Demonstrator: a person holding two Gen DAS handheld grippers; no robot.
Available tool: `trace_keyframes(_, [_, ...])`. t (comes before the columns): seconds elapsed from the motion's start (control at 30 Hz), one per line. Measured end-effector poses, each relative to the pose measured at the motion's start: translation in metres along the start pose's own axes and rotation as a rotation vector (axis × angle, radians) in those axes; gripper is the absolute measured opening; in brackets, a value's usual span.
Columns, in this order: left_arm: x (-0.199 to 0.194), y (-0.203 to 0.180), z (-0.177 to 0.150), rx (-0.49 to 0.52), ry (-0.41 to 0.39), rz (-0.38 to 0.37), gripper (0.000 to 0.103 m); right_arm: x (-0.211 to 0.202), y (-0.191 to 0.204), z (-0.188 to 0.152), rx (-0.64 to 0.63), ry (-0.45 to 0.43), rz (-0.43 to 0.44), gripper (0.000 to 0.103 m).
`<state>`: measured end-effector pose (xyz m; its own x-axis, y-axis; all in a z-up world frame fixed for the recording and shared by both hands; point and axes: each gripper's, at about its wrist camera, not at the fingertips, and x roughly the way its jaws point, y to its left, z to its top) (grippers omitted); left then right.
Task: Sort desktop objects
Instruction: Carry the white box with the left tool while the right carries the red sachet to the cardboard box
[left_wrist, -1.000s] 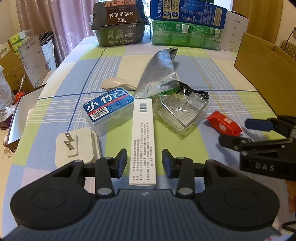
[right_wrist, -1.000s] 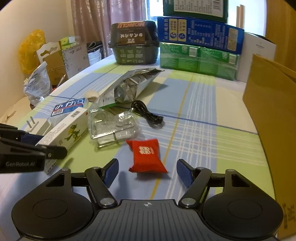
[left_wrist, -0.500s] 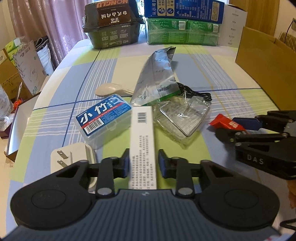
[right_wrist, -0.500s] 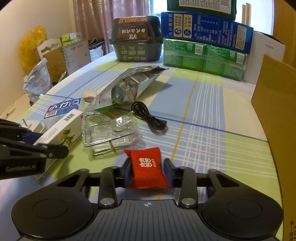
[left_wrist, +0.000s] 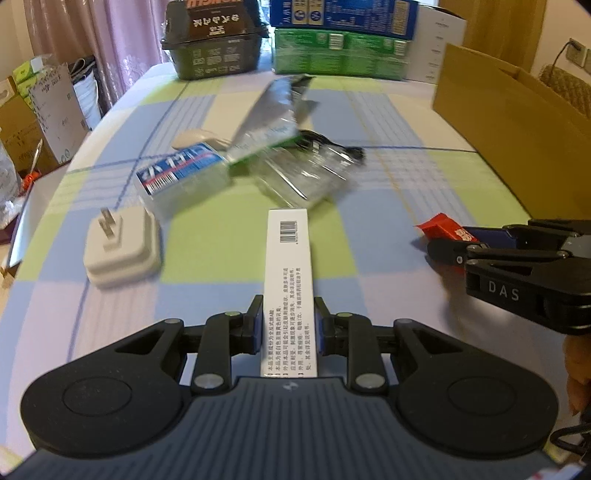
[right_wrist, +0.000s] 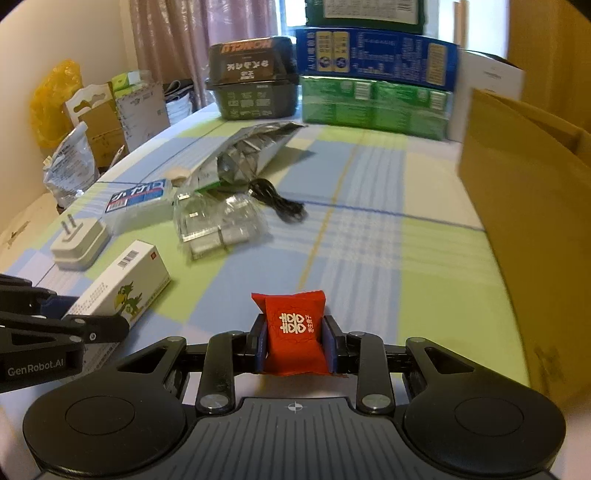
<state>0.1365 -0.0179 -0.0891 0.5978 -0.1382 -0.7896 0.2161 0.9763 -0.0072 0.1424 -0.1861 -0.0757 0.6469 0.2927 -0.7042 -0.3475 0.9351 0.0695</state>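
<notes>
Left gripper (left_wrist: 288, 326) is pressed onto the near end of a long white cardboard box with a barcode and printed text (left_wrist: 289, 273), both blue-padded fingers flat against its long sides; the box sticks straight out away from the camera above the checked blue-green-white tablecloth (left_wrist: 236, 243), lifted or resting I cannot tell. Right gripper (right_wrist: 295, 343) pinches a small red foil sachet with white characters (right_wrist: 293, 330), jaws narrowed to the sachet's width, pads on its left and right edges, sachet upright between them. In the left wrist view the right gripper sits at the right edge with the red sachet poking out to the left. In the right wrist view the left gripper shows at the near left, with the white box angled away from it. Left of the box on the cloth lies a white square plug adapter with two metal prongs (left_wrist: 120, 247). Farther back, a clear plastic case with a blue and red label (left_wrist: 183, 177), a crinkled clear plastic pack (left_wrist: 301, 177), a silver foil pouch (left_wrist: 269, 114) and a black coiled cable (right_wrist: 277, 201) sit close together, blurred. A brown cardboard box (right_wrist: 528, 229) stands at the right side. A dark lidded container (right_wrist: 253, 86) and stacked green and blue cartons (right_wrist: 375, 77) sit at the far edge.
</notes>
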Motion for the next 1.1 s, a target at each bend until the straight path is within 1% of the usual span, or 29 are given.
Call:
trace_keyframes(0.13, [-0.008,-0.015,-0.012,0.022,-0.004,0.004,0.022,-0.021,-0.011,-0.017,0.031,0.009,-0.024,0.027])
trace_keyframes(0.23, [-0.005,-0.019,-0.011,0.035,0.001,0.012,0.022,-0.029,-0.014,-0.024,0.017,0.015,-0.038,0.027])
trace_keyframes(0.4, [0.005,-0.019,-0.005,0.058,0.010,0.016,0.022,-0.031,-0.015,-0.027,0.006,0.013,-0.041,0.027])
trace_keyframes(0.57, [0.004,-0.021,-0.003,0.077,0.009,0.025,0.022,-0.029,-0.012,-0.026,-0.004,0.006,-0.036,0.027])
trace_keyframes(0.77, [-0.018,-0.024,-0.004,0.066,-0.019,0.023,0.022,-0.045,-0.009,-0.018,-0.010,-0.035,-0.033,0.027])
trace_keyframes(0.93, [-0.044,-0.037,0.001,0.058,-0.051,-0.005,0.022,-0.069,-0.011,-0.012,-0.001,-0.076,-0.040,0.027])
trace_keyframes(1.1, [-0.067,-0.057,0.012,0.060,-0.081,-0.044,0.022,-0.101,-0.022,-0.005,0.016,-0.120,-0.068,0.027])
